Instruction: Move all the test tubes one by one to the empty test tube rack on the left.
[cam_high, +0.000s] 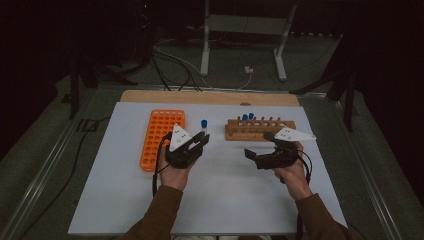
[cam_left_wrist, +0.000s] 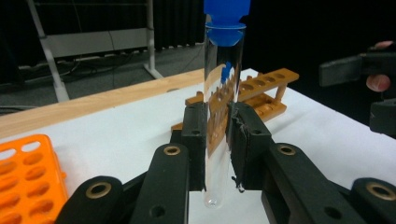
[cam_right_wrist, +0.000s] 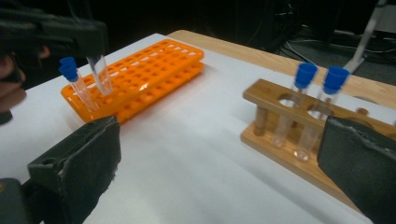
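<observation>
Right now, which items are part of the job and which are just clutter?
In play:
- capped tube clamped in the left tongs
- orange rack
- wooden rack with two capped tubes
- right tongs, open, holding nothing

Lying about:
- metal stand behind the table
- floor cables

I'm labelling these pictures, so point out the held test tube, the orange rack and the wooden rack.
test tube (cam_left_wrist: 217, 140), left gripper view, glass wall between the pads.
orange rack (cam_high: 161, 131), high view, top grid.
wooden rack (cam_right_wrist: 271, 95), right gripper view, top bar.

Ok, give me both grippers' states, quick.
Left gripper: closed on the blue-capped test tube, upright.
Right gripper: fingers open, holding nothing.
</observation>
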